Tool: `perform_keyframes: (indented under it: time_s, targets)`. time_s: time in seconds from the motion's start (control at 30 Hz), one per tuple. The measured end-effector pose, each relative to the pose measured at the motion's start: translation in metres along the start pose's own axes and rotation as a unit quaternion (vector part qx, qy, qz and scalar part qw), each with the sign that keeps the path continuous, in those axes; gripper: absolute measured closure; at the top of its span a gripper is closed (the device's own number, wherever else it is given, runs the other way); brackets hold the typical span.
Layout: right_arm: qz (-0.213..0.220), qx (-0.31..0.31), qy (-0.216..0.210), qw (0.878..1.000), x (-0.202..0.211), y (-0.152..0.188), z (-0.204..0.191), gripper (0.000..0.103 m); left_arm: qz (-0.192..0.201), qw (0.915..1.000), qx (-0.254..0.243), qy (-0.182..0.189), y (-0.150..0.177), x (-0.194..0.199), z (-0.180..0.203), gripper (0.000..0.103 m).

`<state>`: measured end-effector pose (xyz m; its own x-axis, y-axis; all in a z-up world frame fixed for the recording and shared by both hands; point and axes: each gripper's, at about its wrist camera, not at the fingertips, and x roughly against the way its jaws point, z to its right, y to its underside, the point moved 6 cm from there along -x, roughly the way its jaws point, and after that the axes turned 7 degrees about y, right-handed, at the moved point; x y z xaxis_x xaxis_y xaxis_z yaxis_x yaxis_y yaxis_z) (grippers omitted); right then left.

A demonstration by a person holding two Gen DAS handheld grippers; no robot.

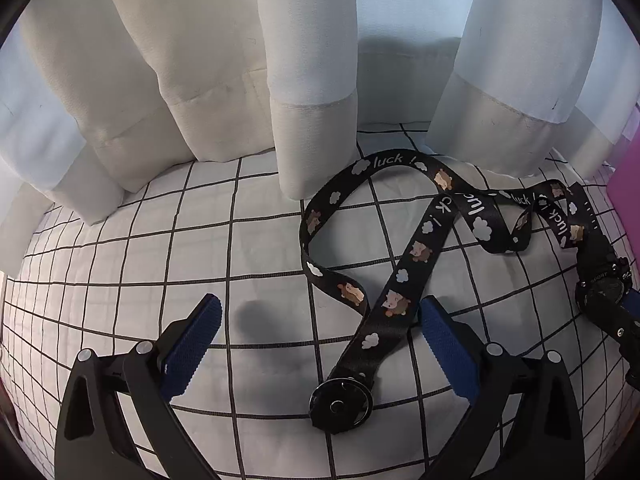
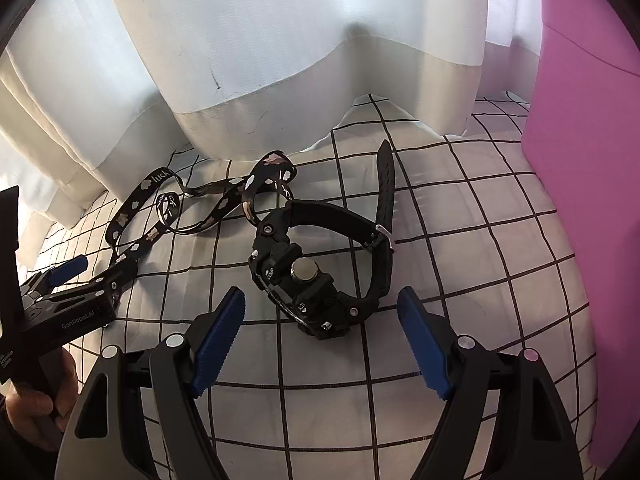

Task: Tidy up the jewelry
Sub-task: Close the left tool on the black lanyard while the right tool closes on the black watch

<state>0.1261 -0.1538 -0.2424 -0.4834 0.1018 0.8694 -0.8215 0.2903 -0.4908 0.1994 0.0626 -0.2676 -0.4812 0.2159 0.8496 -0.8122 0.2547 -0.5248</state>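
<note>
1. Left wrist view: the left gripper [image 1: 320,334] hangs low over a white grid-patterned cloth [image 1: 160,240], its blue pads spread wide and holding nothing. A black printed lanyard [image 1: 400,280] lies looped on the cloth, its strap running between the fingers down to a round metal clasp [image 1: 340,400] close to the camera. A pale curtain [image 1: 200,80] hangs behind.
2. Judging from this view, the lanyard is light, limp and soft; a pinch on the flat strap just above the clasp looks easiest, since the rigid clasp may slip against the pads. The loops would trail and could drag on the cloth.
3. Right wrist view: the right gripper [image 2: 322,336] is likewise spread and empty, with a black sport watch [image 2: 312,292] lying on its side just ahead between the fingers. A pink box [image 2: 580,200] stands to the right.
4. The watch looks heavier and stiff at the case, with a flexible strap; gripping across the chunky case seems surest.
</note>
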Motion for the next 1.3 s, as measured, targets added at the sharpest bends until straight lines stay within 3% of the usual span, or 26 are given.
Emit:
perform_keyframes:
  time_s: [0.3,0.6,0.77,0.93,1.07,1.13,1.17,1.3]
  targets:
    - [0.002,-0.003,0.009,1.0,-0.012,-0.006,0.001,0.028,-0.002,1.0,0.0,0.008,-0.016,-0.013,0.003,0.006]
    - [0.016,0.032,0.038,0.999,-0.021,-0.014,-0.004,0.026,0.01,0.9996,0.019,0.019,-0.048,-0.039,0.004,0.006]
    - [0.028,0.065,0.067,0.995,-0.029,-0.016,-0.012,0.023,0.025,0.9992,0.027,0.011,-0.049,-0.045,0.011,0.005]
    - [0.037,0.069,0.064,0.995,-0.033,-0.019,-0.012,0.021,0.024,0.9992,0.029,0.009,-0.049,-0.048,0.015,0.006]
    - [0.035,0.073,0.057,0.995,-0.033,-0.019,-0.011,0.022,0.027,0.9992,0.024,0.014,-0.029,-0.04,0.019,0.008]
    - [0.037,0.076,0.054,0.995,-0.028,-0.014,-0.011,0.025,0.033,0.9991,0.015,0.02,-0.022,-0.036,0.022,0.017]
    - [0.039,0.077,0.052,0.995,-0.026,-0.014,-0.012,0.031,0.035,0.999,0.01,0.024,-0.02,-0.034,0.024,0.021]
    - [0.041,0.074,0.044,0.995,-0.022,-0.01,-0.011,0.032,0.041,0.9985,-0.004,0.037,-0.012,-0.026,0.026,0.055]
